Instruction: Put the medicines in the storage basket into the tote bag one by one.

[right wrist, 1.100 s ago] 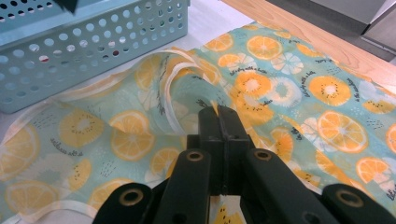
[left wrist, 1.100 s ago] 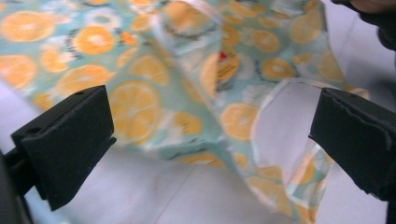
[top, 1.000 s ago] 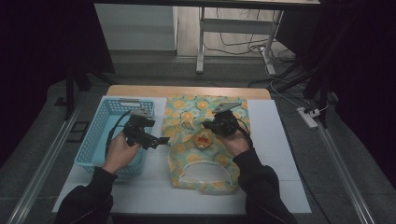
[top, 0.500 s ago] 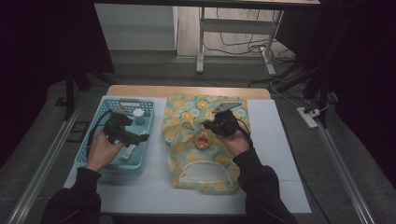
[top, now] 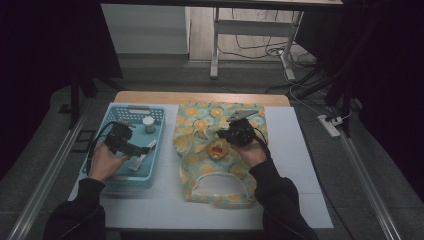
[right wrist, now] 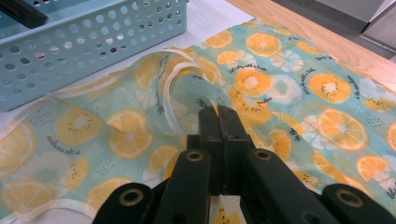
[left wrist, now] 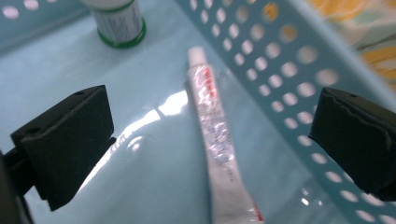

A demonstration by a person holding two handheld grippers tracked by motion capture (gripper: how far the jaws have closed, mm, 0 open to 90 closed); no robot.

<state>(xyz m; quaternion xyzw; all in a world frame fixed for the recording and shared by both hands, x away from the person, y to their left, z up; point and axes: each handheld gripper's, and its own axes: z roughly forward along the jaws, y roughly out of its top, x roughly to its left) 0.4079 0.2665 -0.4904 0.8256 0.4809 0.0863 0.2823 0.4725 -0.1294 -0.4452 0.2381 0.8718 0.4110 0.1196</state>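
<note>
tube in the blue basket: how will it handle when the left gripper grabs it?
The tube lies flat, looking part-squeezed, so it probably dents under the fingers. Its glossy skin may be slippery. It looks light, and its flattened tail likely stops it rolling on the basket floor.

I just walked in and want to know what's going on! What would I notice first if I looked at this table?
Your eye lands first on the bright orange-print cloth bag in the middle of the table, its fabric pinched in the shut right hand-held gripper. To its left is a blue holey basket, where the open left hand-held gripper hovers over a white tube. A small green-rimmed bottle stands at the basket's far end.
</note>
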